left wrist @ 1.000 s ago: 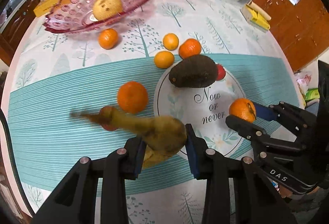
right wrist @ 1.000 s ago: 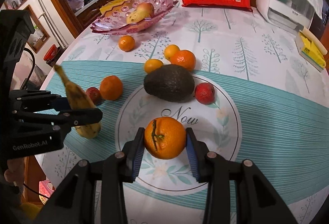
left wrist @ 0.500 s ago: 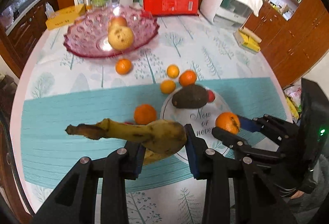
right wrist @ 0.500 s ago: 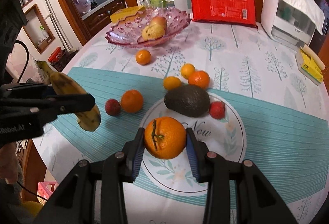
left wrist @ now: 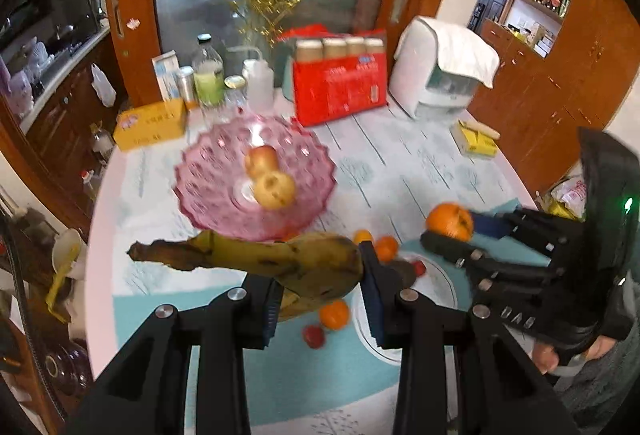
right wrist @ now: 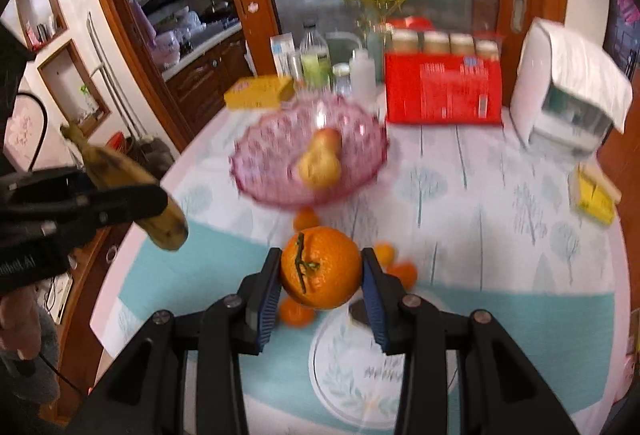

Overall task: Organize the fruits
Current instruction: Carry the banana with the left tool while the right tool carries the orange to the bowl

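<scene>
Nearest, the left claw (left wrist: 320, 295) is clamped on a spotted banana (left wrist: 280, 261) and the right claw (right wrist: 320, 287) on an orange (right wrist: 320, 267), both above the surface (right wrist: 500, 195); below lie what seem small tangerines (left wrist: 335, 314); farther off, the pink glass bowl (right wrist: 272, 139) holds a pear (right wrist: 320, 161)

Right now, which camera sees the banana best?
The left wrist view: the banana stretches across the middle, clamped in the left gripper, stem to tip showing. The right wrist view only catches it at the left edge, partly hidden by that gripper's finger.
</scene>
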`<state>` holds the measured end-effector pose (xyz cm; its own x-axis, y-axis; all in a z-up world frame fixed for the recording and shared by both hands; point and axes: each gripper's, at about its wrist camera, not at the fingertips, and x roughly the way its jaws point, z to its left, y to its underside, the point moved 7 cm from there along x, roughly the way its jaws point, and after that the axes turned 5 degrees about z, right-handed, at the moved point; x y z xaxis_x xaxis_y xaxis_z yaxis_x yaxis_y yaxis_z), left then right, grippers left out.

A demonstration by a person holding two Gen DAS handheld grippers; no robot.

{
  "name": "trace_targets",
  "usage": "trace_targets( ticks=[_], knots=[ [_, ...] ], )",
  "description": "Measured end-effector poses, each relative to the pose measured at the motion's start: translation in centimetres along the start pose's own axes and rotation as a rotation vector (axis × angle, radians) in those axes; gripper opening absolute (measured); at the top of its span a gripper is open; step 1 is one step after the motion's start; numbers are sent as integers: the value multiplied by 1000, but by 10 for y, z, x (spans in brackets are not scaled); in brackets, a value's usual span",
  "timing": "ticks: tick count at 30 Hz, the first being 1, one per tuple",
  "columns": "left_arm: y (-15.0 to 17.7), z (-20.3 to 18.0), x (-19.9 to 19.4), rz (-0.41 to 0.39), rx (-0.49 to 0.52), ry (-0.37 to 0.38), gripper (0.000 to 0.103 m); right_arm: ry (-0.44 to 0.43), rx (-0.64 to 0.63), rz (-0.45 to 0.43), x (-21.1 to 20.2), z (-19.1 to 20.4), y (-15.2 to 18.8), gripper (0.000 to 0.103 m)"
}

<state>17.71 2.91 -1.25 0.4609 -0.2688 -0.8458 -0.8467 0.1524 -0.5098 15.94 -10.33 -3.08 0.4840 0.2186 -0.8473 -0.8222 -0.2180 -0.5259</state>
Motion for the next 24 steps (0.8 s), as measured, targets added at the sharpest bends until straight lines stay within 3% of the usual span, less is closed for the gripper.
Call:
trace_targets(
  ticks=[5,10,24],
  knots=[
    [-42,31,-2,-19,-14,-1,34,46,-7,-38,2,6,-58,39],
    [-76,58,28,-7,-53,32,34,64,36,-14,42,2,-94,39],
    [-80,104,208,219,-198,76,34,78,118,190,205,-28,-92,39]
  ],
)
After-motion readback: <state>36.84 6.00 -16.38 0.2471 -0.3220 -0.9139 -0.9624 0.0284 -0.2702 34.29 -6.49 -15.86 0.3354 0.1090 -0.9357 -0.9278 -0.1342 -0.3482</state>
